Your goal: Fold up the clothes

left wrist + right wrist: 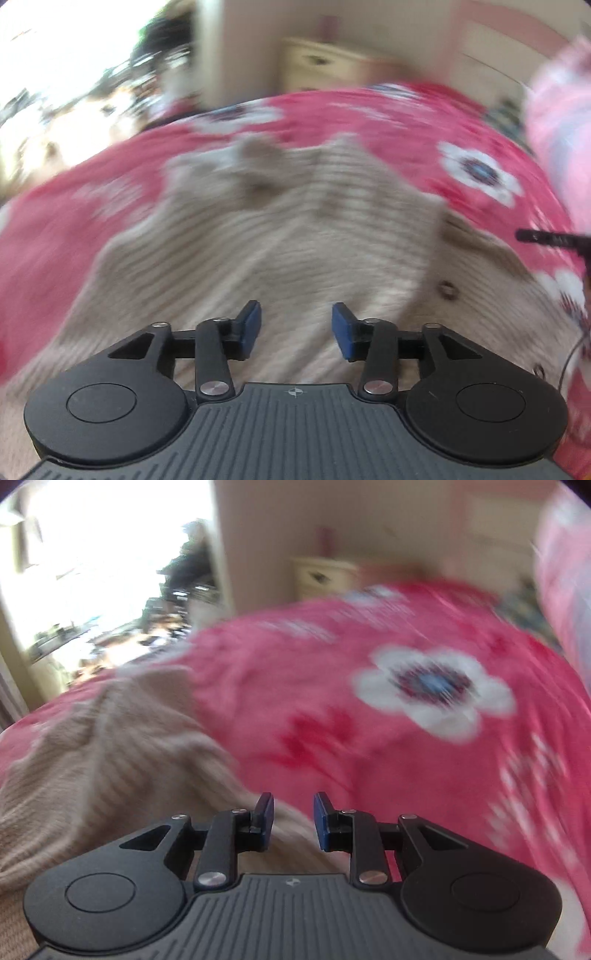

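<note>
Both views are blurring. I am holding the left gripper point(296, 328) over the beige ribbed cardigan point(280, 236), its blue pads apart and gripping nothing. The cardigan is lying spread on the red flowered bedspread point(388, 122). I am keeping the right gripper point(293, 821) at the cardigan's right edge, pads parted, empty.

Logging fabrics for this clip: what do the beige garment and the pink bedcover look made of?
Beige garment: apparently ribbed knit, probably wool or acrylic, matte; parallel ridges show, plus a small button. Pink bedcover: seemingly soft printed fabric with white flowers, possibly fleece; motion blur hides the weave.
</note>
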A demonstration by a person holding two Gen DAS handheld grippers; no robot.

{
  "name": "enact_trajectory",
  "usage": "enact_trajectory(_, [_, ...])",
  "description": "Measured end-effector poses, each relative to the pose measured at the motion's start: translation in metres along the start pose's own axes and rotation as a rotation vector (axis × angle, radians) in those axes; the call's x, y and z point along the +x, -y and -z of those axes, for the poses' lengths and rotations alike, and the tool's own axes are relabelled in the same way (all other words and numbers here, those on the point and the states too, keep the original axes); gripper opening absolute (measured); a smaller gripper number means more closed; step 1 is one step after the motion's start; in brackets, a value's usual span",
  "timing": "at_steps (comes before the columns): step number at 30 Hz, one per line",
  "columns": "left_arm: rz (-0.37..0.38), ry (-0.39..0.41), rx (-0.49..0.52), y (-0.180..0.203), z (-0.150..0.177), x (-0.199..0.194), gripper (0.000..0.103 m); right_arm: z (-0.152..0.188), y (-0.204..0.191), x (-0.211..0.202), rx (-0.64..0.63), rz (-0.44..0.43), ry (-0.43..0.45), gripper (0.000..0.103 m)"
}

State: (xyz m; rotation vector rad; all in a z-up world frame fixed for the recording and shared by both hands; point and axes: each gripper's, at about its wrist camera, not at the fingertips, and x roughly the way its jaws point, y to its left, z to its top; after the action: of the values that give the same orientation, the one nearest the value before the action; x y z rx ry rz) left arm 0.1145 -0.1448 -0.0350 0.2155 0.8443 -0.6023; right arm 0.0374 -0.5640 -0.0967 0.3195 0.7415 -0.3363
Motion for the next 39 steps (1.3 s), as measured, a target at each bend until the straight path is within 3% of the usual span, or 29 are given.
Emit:
enact_trajectory(2, [0.024,0.02,0.116,0.027,-0.007,0.014,0.057,0.01,0.027,-0.007,0.062,0.031,-0.018,0.029])
enact_trajectory(4, [0.036,0.031,0.222,0.054,-0.016,0.031,0.058,0.017,0.045,-0.011,0.109,0.029,-0.034,0.044])
enact_trajectory(7, [0.046,0.044,0.371,0.096,-0.03,0.059,0.058,0.024,0.073,-0.009,0.156,-0.009,-0.064,0.056])
enact_trajectory(9, [0.033,0.05,0.455,0.123,-0.039,0.077,0.059,0.031,0.086,-0.007,0.191,-0.053,-0.104,0.056])
enact_trajectory(13, [-0.091,0.05,0.601,0.16,-0.047,0.117,0.058,0.051,0.098,-0.011,0.227,-0.133,-0.147,0.056])
enact_trajectory(17, [-0.178,0.028,0.709,0.169,-0.057,0.148,0.056,0.062,0.089,-0.013,0.131,-0.174,-0.165,0.056])
enact_trajectory(18, [-0.198,0.027,0.737,0.17,-0.059,0.154,0.052,0.064,0.085,-0.015,0.099,-0.165,-0.161,0.047])
enact_trajectory(19, [-0.214,0.026,0.76,0.17,-0.06,0.159,0.048,0.065,0.08,-0.02,0.076,-0.154,-0.146,0.027])
enact_trajectory(20, [-0.226,0.024,0.777,0.17,-0.062,0.164,0.04,0.066,0.076,-0.024,0.053,-0.143,-0.131,0.018])
enact_trajectory(21, [-0.234,0.023,0.78,0.17,-0.064,0.167,0.033,0.067,0.072,-0.029,0.031,-0.132,-0.116,0.008])
enact_trajectory(23, [-0.244,0.035,0.748,0.169,-0.073,0.172,0.016,0.069,0.064,-0.039,-0.014,-0.109,-0.087,0.005])
enact_trajectory(24, [-0.246,0.045,0.72,0.167,-0.079,0.173,0.013,0.07,0.06,-0.044,-0.037,-0.098,-0.072,0.005])
enact_trajectory(29, [-0.21,0.117,0.438,0.152,-0.122,0.173,0.01,0.078,0.035,-0.07,-0.192,-0.037,0.003,0.003])
enact_trajectory(32, [-0.157,0.127,0.315,0.152,-0.138,0.181,0.01,0.09,0.019,-0.066,-0.339,0.04,-0.009,0.003])
enact_trajectory(35, [-0.151,0.155,0.309,0.166,-0.14,0.188,0.01,0.098,0.017,-0.055,-0.39,0.108,-0.02,0.003])
enact_trajectory(39, [-0.151,0.179,0.308,0.182,-0.138,0.203,0.01,0.094,0.029,-0.046,-0.268,0.127,-0.039,0.003])
